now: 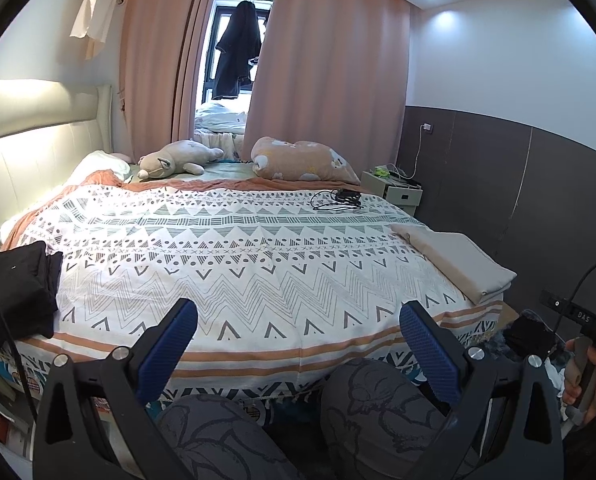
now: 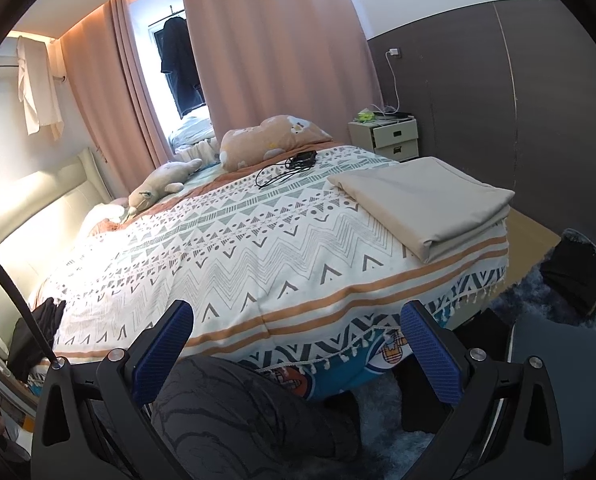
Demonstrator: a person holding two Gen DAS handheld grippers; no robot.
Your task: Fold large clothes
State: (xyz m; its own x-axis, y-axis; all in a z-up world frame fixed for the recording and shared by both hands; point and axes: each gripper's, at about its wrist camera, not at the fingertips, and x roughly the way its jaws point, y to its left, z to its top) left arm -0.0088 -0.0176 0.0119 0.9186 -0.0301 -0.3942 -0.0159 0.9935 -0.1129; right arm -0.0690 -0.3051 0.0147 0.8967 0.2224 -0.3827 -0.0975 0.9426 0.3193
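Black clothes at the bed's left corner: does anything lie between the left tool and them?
Nothing visible does. The left tool is open and empty over the near edge of the bedspread, and only bare patterned cover lies between it and the black clothes. The black cable sits far off near the pillows.

The bedspread's middle lies bare between black clothes and folded beige cloth.

Folded beige cloth at bed's right corner; black garment crumpled at left
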